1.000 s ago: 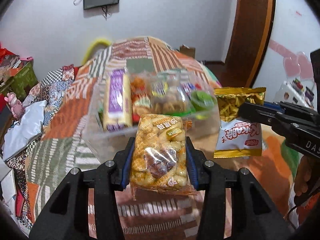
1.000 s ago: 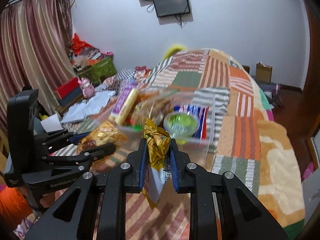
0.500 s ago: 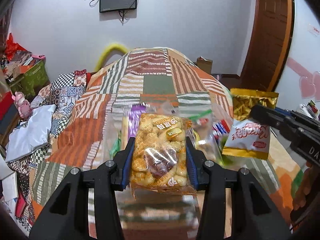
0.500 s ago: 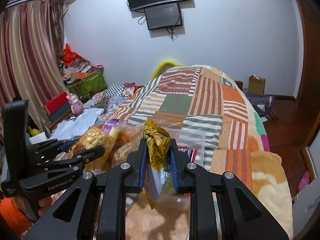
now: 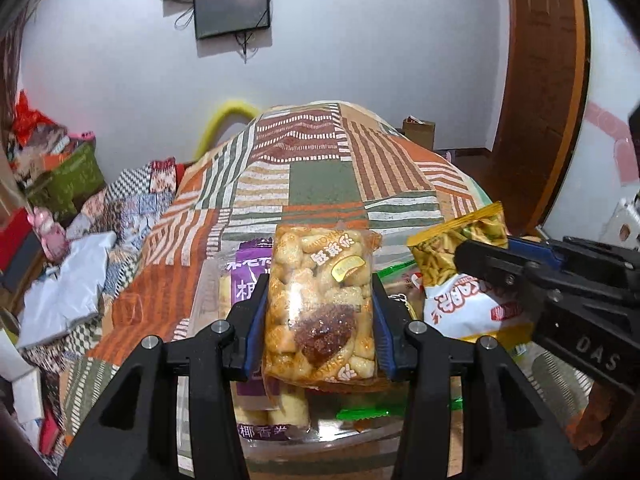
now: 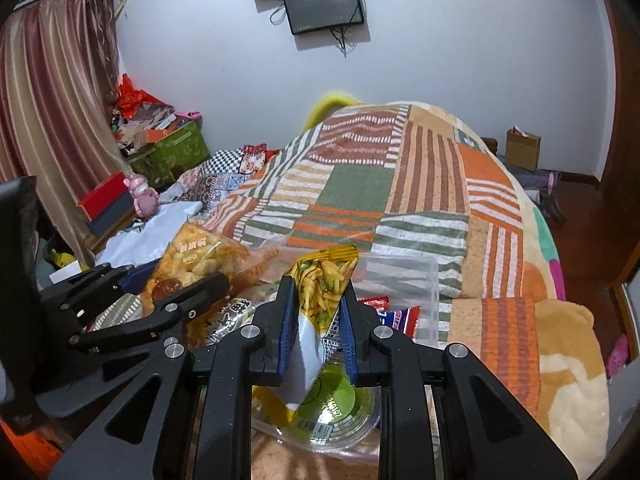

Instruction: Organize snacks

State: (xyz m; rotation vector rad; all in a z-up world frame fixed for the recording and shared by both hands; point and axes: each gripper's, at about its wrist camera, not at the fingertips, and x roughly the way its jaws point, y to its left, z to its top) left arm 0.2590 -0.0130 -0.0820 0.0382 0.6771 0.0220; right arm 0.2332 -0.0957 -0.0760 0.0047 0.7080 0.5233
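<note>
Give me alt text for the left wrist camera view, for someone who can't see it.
The left gripper holds a clear bag of golden puffed snacks, jaws closed on its sides, above a clear bin of packaged snacks on a patchwork blanket. At right, the right gripper holds a yellow-and-white chip bag.

Right gripper (image 6: 316,320) clamped on a yellow-and-white chip bag (image 6: 320,304), bag standing upright between the blue pads (image 6: 289,320), top edge above the fingertips. Below it a clear plastic bin (image 6: 424,280) on the patchwork blanket (image 6: 400,184) holds a green-lidded cup (image 6: 340,404) and a red-and-blue packet (image 6: 396,316); other wrappers there too blurred to name. Left gripper (image 6: 192,292) enters from the left, pinching a clear bag of golden puffed snacks (image 6: 196,256), apparently over the bin's left end.
</note>
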